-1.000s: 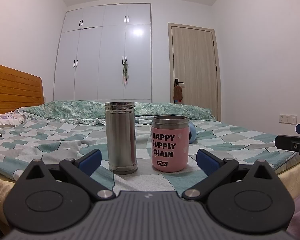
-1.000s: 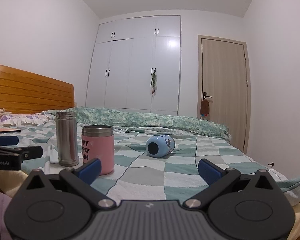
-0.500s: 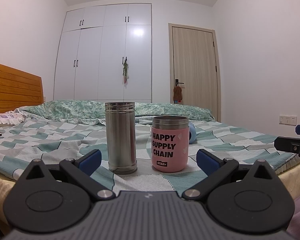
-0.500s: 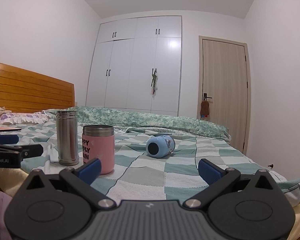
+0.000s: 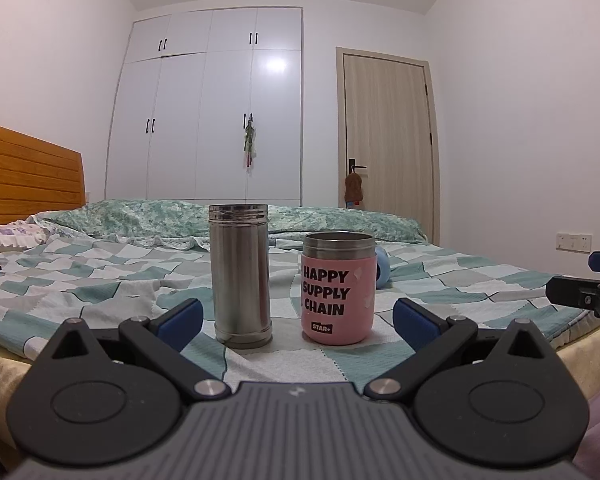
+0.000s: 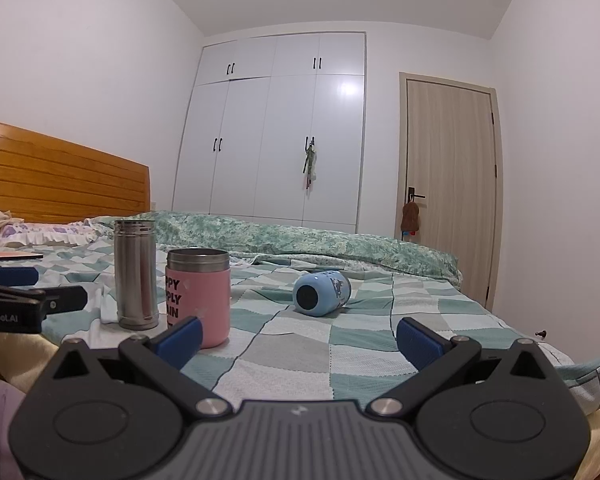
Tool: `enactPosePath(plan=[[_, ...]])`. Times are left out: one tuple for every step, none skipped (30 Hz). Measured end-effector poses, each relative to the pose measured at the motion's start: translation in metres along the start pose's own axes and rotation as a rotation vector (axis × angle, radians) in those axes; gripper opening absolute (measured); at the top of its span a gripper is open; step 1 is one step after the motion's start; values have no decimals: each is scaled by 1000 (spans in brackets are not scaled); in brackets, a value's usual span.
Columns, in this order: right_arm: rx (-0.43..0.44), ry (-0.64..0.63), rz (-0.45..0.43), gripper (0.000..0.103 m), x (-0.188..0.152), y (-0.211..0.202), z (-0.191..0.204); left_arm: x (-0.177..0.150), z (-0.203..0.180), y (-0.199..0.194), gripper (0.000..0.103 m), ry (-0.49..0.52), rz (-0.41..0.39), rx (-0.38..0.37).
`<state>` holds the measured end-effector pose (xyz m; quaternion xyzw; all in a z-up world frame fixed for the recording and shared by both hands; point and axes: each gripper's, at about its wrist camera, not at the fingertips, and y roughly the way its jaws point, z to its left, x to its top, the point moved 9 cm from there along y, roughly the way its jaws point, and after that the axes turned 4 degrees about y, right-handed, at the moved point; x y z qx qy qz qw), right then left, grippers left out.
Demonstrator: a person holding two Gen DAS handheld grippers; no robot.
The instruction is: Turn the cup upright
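A light blue cup (image 6: 322,293) lies on its side on the checked bedspread, its round base facing me, beyond my right gripper (image 6: 298,338), which is open and empty. In the left wrist view only a sliver of the blue cup (image 5: 383,268) shows behind the pink cup. My left gripper (image 5: 296,318) is open and empty, just in front of the steel and pink cups. The left gripper's side (image 6: 32,300) shows at the left edge of the right wrist view, and the right gripper's side (image 5: 584,294) shows at the right edge of the left wrist view.
A tall steel flask (image 5: 240,274) (image 6: 136,274) and a pink cup marked HAPPY SUPPLY CHAIN (image 5: 337,294) (image 6: 199,294) stand upright near the bed's front edge. A green quilt (image 6: 300,240) lies along the far side. A wooden headboard (image 6: 60,176) is at the left.
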<state>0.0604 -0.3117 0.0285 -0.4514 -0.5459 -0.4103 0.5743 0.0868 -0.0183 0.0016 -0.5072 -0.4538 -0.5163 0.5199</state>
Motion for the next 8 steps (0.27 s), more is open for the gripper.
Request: enactPosePath(plan=[[0,0,0,103,0,0,0,0,0,0,103,2,0,2],[0,0,-1,103,0,0,0,0,-1,0,103,4,0,3],[0,0,0,103,0,0,0,0,-1,0,103,7,1,5],[0,0,0,103,0,0,0,0,-2,0,103,8,2,5],[0,0,0,103,0,0,0,0,-2,0,103,7,3,4],[0,0,-1,103,0,0,0,0,-2,0,103,7,3,4],[0,0,-1,103,0,0,0,0,-2,0,103,7,3,4],[0,-1,-1,103,0,0,0,0,-2,0,103,7,3,3]])
